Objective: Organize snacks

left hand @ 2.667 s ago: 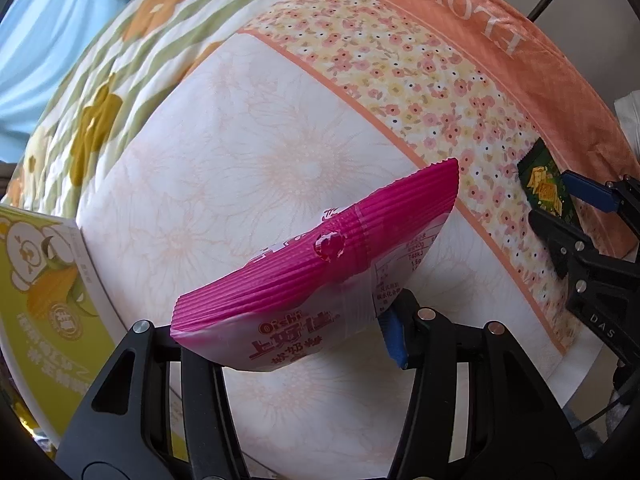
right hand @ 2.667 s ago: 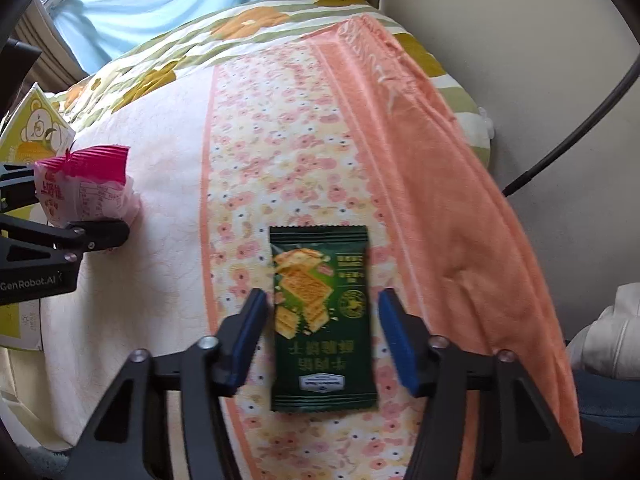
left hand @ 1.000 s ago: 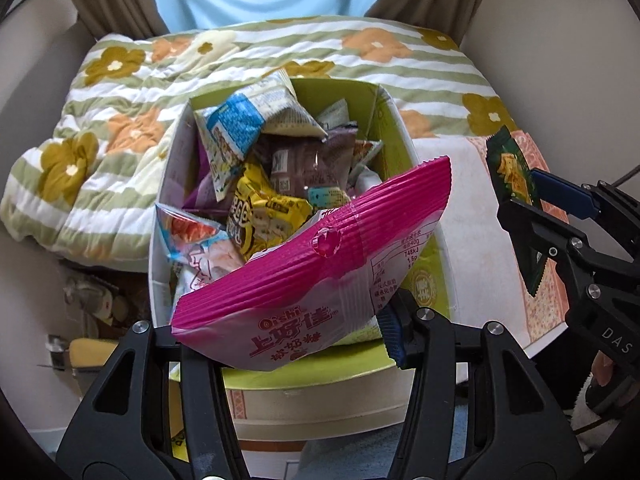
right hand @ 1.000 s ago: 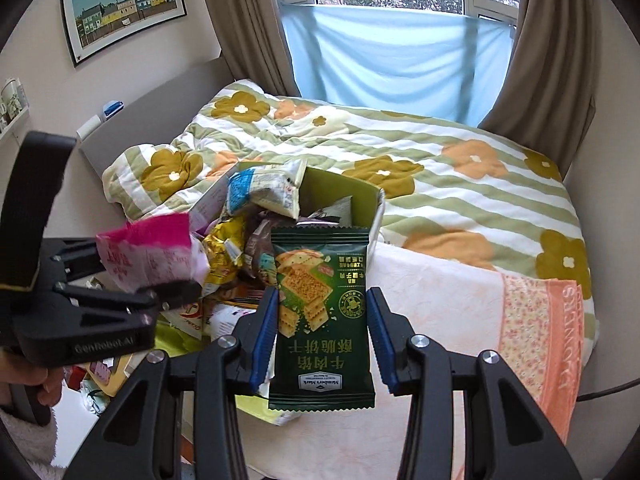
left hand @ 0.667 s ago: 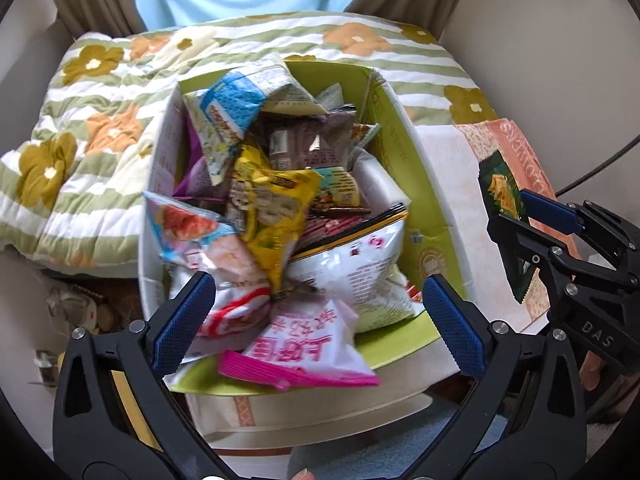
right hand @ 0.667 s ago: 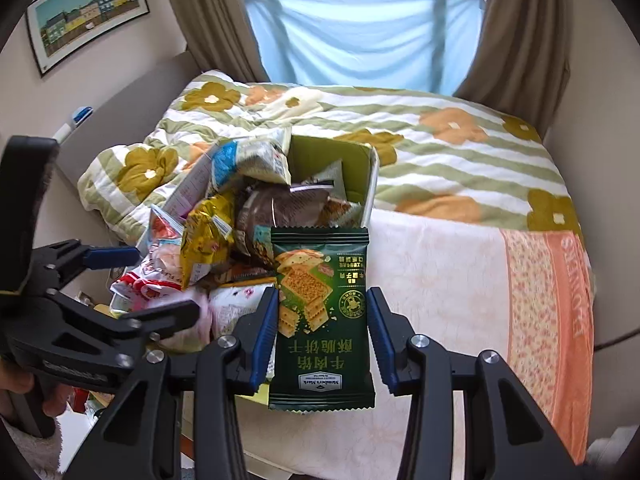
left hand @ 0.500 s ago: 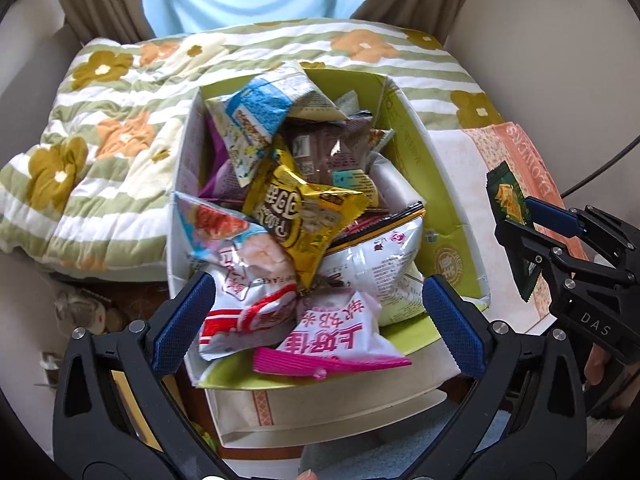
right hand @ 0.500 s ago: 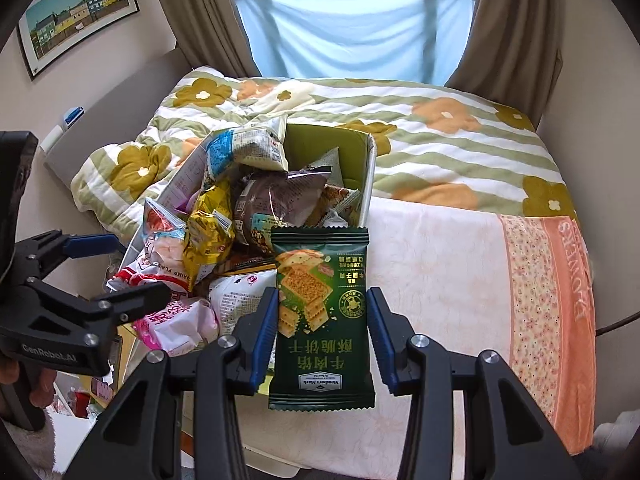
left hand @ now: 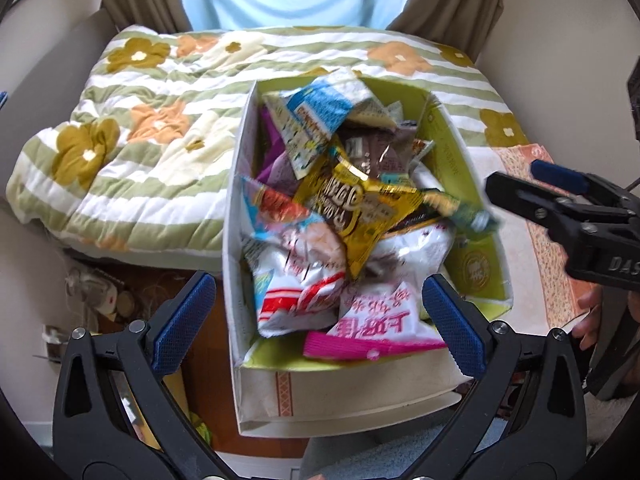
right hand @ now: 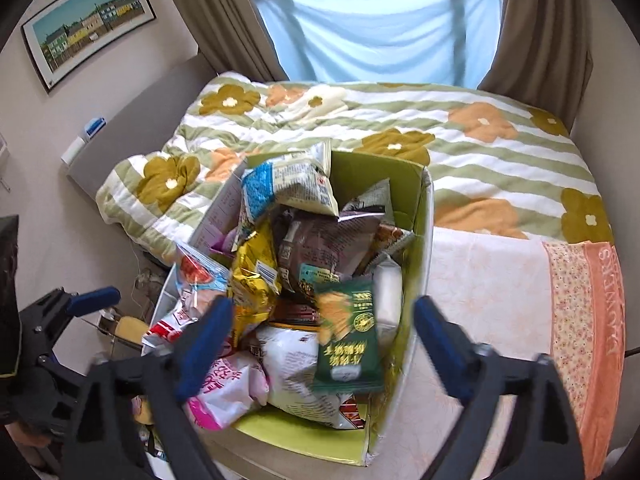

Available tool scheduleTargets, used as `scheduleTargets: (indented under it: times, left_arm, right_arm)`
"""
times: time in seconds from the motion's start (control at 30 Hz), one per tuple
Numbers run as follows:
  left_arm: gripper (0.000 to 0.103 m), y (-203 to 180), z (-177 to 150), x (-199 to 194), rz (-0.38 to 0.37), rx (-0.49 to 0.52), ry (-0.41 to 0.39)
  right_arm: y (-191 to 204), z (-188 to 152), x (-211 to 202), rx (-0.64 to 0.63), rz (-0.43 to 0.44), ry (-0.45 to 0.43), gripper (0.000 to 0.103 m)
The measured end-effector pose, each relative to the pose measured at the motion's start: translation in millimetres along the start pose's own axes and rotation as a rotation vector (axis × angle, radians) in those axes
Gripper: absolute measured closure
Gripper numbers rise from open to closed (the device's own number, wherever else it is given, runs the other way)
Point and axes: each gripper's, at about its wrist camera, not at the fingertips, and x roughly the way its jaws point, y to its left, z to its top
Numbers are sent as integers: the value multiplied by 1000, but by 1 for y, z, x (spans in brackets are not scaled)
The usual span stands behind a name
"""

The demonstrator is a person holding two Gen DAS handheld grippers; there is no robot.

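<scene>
Green cracker packet (right hand: 347, 336) lies in the box (right hand: 421, 240) between wide-open, empty right tongs (right hand: 320, 336).

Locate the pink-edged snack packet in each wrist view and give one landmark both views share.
Left wrist: the pink-edged snack packet lies at the box's near end, low in the picture, between the open left gripper's fingers.
Right wrist: the same packet sits lower left, partly behind the open right gripper's left finger.
Shared landmark: the gold snack bag mid-pile.
</scene>
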Motion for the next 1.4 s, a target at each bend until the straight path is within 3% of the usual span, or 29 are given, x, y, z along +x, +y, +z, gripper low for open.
scheduleTargets:
  times: [0.43, 0.57, 0.7, 0.97, 1.03, 1.4]
  left_arm:
    - [1, -1, -25, -17, 19, 30, -37]
    - [1, -13, -29, -47, 28, 26, -106]
    - [0, -35, -41, -97, 21, 22, -231]
    - [0, -89, -83, -179, 21, 20, -463]
    - [0, -98, -95, -189, 39, 20, -484]
    - [0, -124, -140, -207, 74, -7, -519]
  right_arm:
    - [12, -36, -37, 16, -69, -44, 6]
    - [13, -41, -76, -1, -99, -114, 6]
    - [10, -51, -133, -22, -136, -211, 6]
    - [7, -100, -240, -54, -261, -399, 5]
    - [1, -113, -253, -31, -265, -412, 1]
    - [-23, -162, -273, 30, -345, -423, 1]
